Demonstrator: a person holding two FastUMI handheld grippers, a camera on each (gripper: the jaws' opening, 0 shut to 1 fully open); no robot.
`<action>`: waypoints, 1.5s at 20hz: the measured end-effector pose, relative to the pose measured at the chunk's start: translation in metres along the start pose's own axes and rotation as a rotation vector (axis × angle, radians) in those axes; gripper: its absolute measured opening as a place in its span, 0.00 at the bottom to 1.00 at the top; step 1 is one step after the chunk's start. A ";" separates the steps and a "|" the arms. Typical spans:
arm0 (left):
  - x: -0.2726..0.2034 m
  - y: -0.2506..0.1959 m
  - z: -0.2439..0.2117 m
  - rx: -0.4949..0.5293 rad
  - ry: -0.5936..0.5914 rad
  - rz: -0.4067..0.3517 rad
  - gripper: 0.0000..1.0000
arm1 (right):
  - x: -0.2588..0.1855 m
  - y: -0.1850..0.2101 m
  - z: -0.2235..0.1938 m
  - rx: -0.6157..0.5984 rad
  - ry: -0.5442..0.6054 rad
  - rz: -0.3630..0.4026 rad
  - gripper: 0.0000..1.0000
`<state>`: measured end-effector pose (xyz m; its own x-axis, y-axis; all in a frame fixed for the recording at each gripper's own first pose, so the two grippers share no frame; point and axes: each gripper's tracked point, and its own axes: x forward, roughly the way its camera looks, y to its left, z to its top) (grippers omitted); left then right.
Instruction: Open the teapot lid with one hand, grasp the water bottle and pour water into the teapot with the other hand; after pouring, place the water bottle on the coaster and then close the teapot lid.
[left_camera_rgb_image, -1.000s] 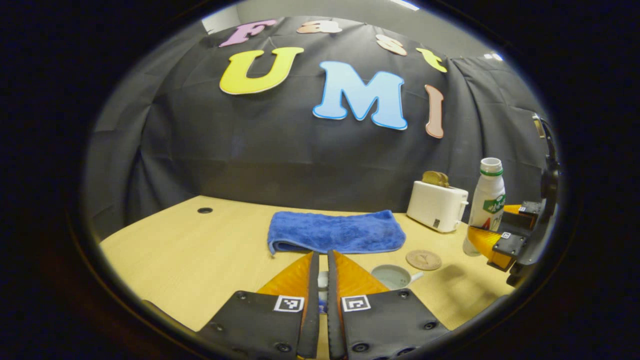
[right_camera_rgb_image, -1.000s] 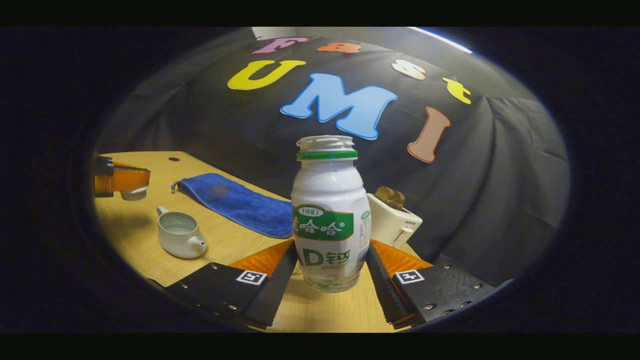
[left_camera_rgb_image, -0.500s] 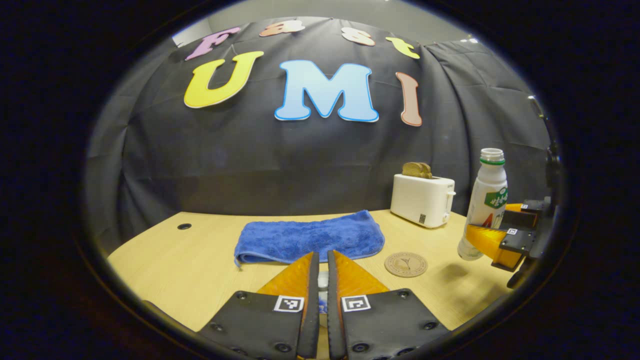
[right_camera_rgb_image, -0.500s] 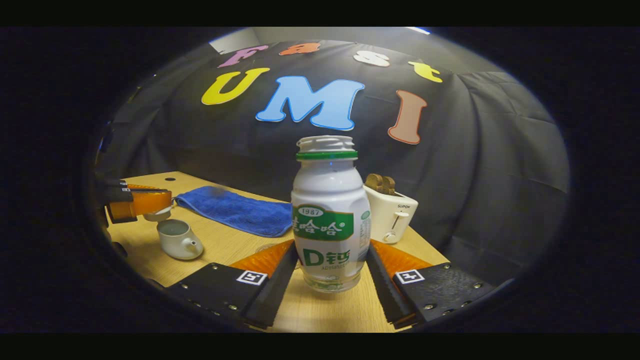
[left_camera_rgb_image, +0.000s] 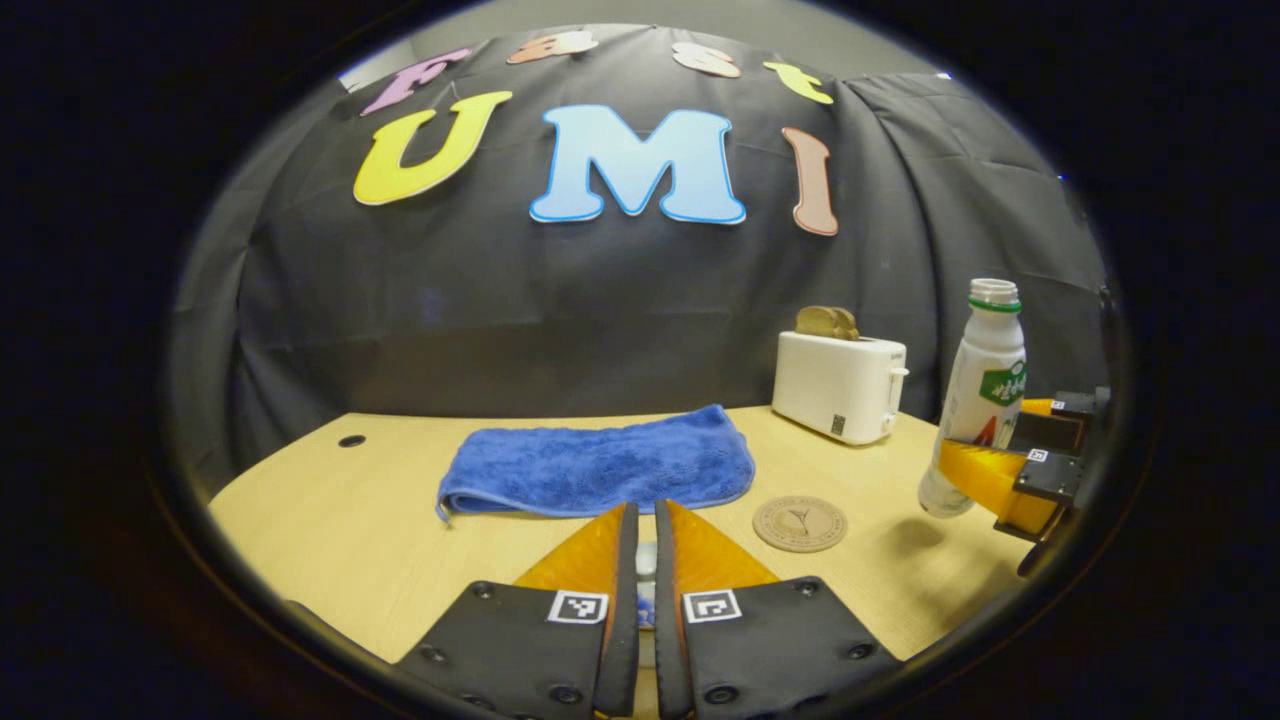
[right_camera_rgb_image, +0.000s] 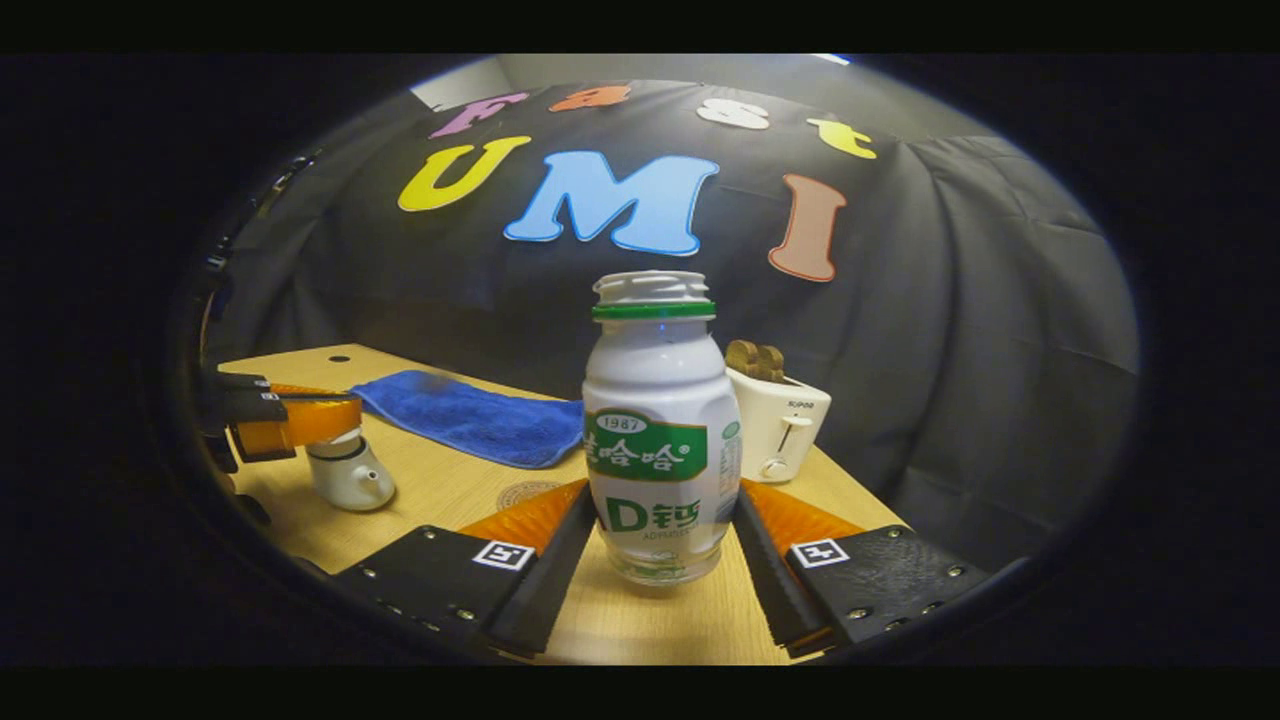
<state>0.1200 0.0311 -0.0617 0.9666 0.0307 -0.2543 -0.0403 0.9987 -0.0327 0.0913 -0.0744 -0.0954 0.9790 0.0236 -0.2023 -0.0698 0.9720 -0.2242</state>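
Note:
My right gripper (right_camera_rgb_image: 660, 492) is shut on a white water bottle (right_camera_rgb_image: 660, 400) with a green neck ring and no cap, held upright. In the left gripper view the bottle (left_camera_rgb_image: 985, 380) hangs a little above the table at the far right, in the right gripper (left_camera_rgb_image: 985, 480). My left gripper (left_camera_rgb_image: 645, 512) is shut on the white teapot lid (left_camera_rgb_image: 646, 560). In the right gripper view the left gripper (right_camera_rgb_image: 345, 420) holds the lid (right_camera_rgb_image: 335, 441) at the mouth of the white teapot (right_camera_rgb_image: 348, 478). A round brown coaster (left_camera_rgb_image: 800, 523) lies bare between the two grippers.
A folded blue towel (left_camera_rgb_image: 600, 468) lies toward the back of the wooden table (left_camera_rgb_image: 340, 520). A white toaster (left_camera_rgb_image: 840, 385) with bread in it stands at the back right, close behind the bottle. A small round hole (left_camera_rgb_image: 351, 440) marks the table's far left.
My left gripper has come down over the teapot with the lid, so the pot's open mouth is now covered. The right gripper still holds the bottle upright.

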 end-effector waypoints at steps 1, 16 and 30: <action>0.001 0.001 0.001 0.002 -0.004 0.004 0.17 | -0.001 0.000 0.001 0.001 -0.001 0.002 0.78; -0.011 0.007 0.006 -0.060 -0.028 0.002 0.29 | 0.001 0.008 0.007 -0.019 0.006 0.025 0.78; -0.083 0.054 0.019 -0.117 -0.085 0.012 0.30 | 0.049 0.057 0.035 0.072 0.043 0.110 0.78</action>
<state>0.0423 0.0830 -0.0240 0.9836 0.0512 -0.1730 -0.0766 0.9866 -0.1437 0.1423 -0.0097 -0.0846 0.9568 0.1228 -0.2634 -0.1613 0.9783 -0.1298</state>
